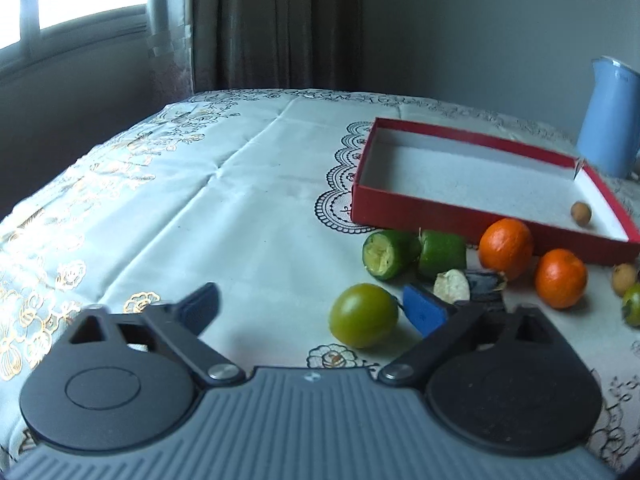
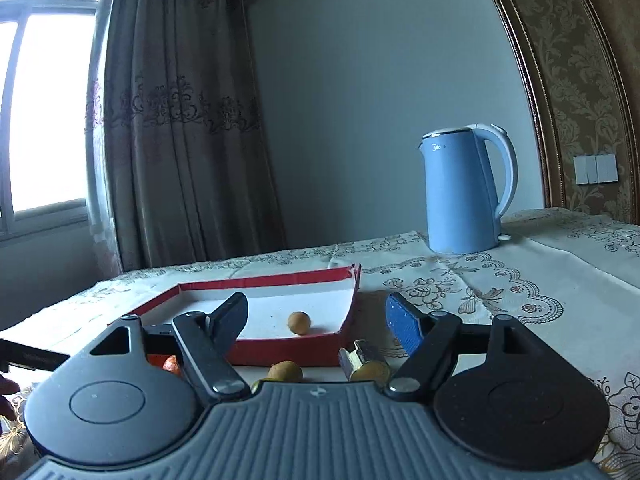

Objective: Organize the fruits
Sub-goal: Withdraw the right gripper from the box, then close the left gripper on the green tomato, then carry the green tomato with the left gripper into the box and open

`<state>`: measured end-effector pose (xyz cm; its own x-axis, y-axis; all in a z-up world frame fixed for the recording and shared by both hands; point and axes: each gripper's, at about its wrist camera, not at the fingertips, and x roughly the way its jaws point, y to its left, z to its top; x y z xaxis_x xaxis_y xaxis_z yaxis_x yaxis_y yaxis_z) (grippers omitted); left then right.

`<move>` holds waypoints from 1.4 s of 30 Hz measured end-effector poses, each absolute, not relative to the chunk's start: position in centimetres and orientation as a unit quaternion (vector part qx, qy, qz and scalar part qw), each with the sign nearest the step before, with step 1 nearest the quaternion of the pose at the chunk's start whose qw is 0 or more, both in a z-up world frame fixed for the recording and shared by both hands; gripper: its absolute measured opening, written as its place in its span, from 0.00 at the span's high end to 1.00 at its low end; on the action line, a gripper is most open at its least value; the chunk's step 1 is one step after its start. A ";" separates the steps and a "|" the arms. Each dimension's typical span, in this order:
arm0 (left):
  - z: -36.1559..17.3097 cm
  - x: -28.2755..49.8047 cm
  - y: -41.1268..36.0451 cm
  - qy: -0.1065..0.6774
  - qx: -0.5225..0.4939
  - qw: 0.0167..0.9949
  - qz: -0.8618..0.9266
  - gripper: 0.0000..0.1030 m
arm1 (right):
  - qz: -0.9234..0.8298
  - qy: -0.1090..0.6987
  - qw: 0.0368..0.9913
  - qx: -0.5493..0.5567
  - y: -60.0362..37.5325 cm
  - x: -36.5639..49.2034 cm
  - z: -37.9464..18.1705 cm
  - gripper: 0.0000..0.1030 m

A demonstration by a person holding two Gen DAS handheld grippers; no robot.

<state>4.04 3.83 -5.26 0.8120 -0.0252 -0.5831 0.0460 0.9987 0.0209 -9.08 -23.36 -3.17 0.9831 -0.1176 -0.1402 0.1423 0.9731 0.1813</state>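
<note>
Left wrist view first: my left gripper (image 1: 312, 300) has its jaws wide apart with nothing in them, low over the worktop (image 1: 240, 184). The green fruit (image 1: 363, 315) sits just inside the blue pad at about 1 o'clock, not pinched, so it looks like the left side's next pick. It's round, so no long axis to fuss over. Further out at 1 to 2 o'clock are two cut green pieces (image 1: 416, 254) and two oranges (image 1: 506, 249), all crowded against the near wall of the red box (image 1: 440, 216). One small brown fruit (image 1: 581, 213) is already inside.

Right wrist view: right gripper (image 2: 316, 320) is also gaping and empty, pointing nearly level at the box (image 2: 280, 350), brown fruit (image 2: 299, 322) dead at 12. Another small fruit (image 2: 285, 371) lies below, outside the wall. Kettle (image 2: 464, 192) at 1 o'clock, well clear.
</note>
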 end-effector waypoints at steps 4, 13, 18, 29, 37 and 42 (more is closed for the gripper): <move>-5.8 4.4 3.5 0.311 0.029 0.950 -0.015 0.33 | -0.061 0.058 0.991 0.102 -23.5 -9.2 -3.2 0.26; -5.6 4.2 2.5 0.312 0.044 0.948 -0.043 0.70 | -0.056 0.044 0.991 0.110 -23.5 -9.5 -3.3 0.26; -5.5 4.2 2.4 0.317 0.042 0.947 -0.040 0.70 | -0.054 0.037 0.991 0.113 -23.3 -9.8 -3.1 0.26; -5.2 4.4 2.5 0.323 0.026 0.945 -0.033 0.70 | -0.055 0.042 0.993 0.099 -22.1 -10.0 -2.9 0.26; -2.8 3.6 2.1 0.284 0.019 0.958 -0.045 0.70 | -0.070 0.046 0.993 0.079 -21.4 -9.7 -3.1 0.26; -1.8 4.0 1.3 0.275 0.022 0.960 -0.044 0.70 | -0.074 0.049 0.994 0.065 -21.0 -9.6 -3.1 0.26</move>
